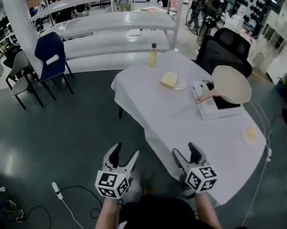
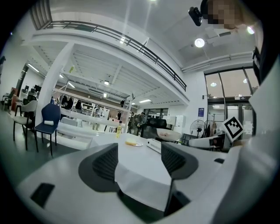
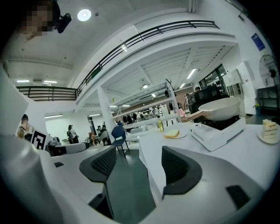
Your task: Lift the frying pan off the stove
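The person stands at the near corner of the cloth-covered surface [image 1: 187, 126], a gripper in each hand, both held low and short of the things laid out on it. The left gripper [image 1: 125, 154] hangs over the dark floor [image 1: 57, 138]. Its fingers [image 2: 105, 162] are spread apart with nothing between them, and only the corner of the white cloth shows beyond the gap. The right gripper [image 1: 184, 152] sits just by the surface's near edge, its fingers [image 3: 177, 166] likewise parted and empty.

The cream-coloured frying pan [image 1: 232, 84] rests on the white portable stove [image 1: 208, 109] toward the far right of the surface. Its handle points left, and it is well apart from both grippers. Beside the stove, toward the middle, is a plate with a yellow block [image 1: 170, 80], and past that a bottle of yellow liquid [image 1: 153, 55] stands near the far edge. A small plate with a cake slice [image 1: 250, 134] lies by the right edge, closer in. A blue chair [image 1: 51, 54] stands off to the left by the white shelving [image 1: 116, 23].
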### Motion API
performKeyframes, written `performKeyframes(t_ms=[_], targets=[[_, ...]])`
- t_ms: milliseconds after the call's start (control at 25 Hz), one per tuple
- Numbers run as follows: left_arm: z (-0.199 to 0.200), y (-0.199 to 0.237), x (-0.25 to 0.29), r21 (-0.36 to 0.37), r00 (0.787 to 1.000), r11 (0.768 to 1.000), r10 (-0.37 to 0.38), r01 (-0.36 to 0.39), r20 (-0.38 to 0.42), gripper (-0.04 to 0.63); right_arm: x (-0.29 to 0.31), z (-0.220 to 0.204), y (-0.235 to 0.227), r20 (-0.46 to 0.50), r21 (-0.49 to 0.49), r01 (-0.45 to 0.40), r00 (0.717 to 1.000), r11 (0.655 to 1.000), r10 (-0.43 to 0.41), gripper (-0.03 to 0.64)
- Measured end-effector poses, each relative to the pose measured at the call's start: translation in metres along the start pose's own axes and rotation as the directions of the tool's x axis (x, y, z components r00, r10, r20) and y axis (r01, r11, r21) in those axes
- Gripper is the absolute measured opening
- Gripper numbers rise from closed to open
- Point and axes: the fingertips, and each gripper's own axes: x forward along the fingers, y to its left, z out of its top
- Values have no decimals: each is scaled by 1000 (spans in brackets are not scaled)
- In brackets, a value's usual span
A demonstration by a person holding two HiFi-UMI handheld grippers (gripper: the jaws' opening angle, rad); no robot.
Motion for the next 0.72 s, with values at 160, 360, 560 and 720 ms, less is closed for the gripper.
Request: performKeyframes(t_ms=[160,360,560,720], targets=[[9,11,21,8,1000,1000,7,-7,5,291,20,11,-11,7,2,-6,1000,1000,6,305],[13,21,38,10,1000,1000,12,-13,14,291,37,18,-21,9,-1,-4,1000,1000,4,305],[6,22,37,-8,999,999,33,-33,17,291,40,15,-24,2,-3,-7,1000,1000,7,305],[-8,21,32,-25,999,998,49,-49,0,291,40,5,-22,-18,-2,-18,1000,1000,18,305]])
